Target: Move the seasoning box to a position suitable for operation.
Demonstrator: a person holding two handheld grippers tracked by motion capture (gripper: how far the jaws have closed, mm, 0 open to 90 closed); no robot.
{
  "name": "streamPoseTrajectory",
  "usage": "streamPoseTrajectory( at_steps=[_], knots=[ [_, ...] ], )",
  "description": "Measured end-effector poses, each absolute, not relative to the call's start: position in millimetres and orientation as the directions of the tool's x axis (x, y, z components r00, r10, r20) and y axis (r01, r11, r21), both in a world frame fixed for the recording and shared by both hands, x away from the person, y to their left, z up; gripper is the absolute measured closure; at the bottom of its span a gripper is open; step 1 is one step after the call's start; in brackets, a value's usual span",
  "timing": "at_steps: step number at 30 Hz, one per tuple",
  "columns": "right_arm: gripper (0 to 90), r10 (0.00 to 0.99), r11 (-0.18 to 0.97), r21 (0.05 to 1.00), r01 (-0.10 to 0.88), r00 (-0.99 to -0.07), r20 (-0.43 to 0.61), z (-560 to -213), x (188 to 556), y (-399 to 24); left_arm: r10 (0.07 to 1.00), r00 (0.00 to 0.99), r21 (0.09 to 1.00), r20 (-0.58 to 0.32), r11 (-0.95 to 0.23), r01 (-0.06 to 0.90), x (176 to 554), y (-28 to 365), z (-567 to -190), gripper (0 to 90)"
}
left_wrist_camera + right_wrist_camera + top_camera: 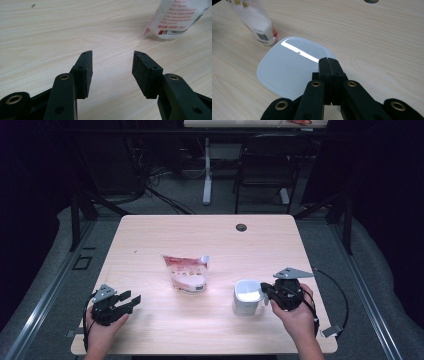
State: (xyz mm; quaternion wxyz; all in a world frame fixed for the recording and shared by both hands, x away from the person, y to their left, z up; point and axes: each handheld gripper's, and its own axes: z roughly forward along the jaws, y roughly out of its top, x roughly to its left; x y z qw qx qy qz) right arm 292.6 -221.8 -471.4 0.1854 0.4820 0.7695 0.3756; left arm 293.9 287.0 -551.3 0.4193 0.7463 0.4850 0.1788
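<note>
Right gripper (266, 292) rests over the white lidded container's (247, 297) right edge, jaws pressed together, nothing visibly clamped. Left gripper (131, 299) stands wide apart and empty, well left of the pouch (186, 273).

The high view looks forward and down from above the person's side, taking in the whole pale wooden table (150, 235), with dark floor at twelve o'clock; the left gripper view sits low and close over the wood, looking along its own black jaws towards the clear plastic pouch with red print (176, 18) at one o'clock; the right gripper view looks steeply down, very near the white square-lidded container (289, 65), with that pouch (254, 20) at eleven o'clock; all three views share the pouch (187, 274); the high view also shares the container (247, 297).
</note>
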Motion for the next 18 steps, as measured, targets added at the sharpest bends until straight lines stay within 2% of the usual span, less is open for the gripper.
streamPoseTrajectory(
  at_steps=[18],
  knots=[
    [90.0,0.873,0.178,0.765,0.619,-0.458,0.167,-475.8,293.7,-231.5,0.874,0.465,0.799,-0.14,-0.177,0.574,294.0,287.1,-551.4,51.3]
  ],
)
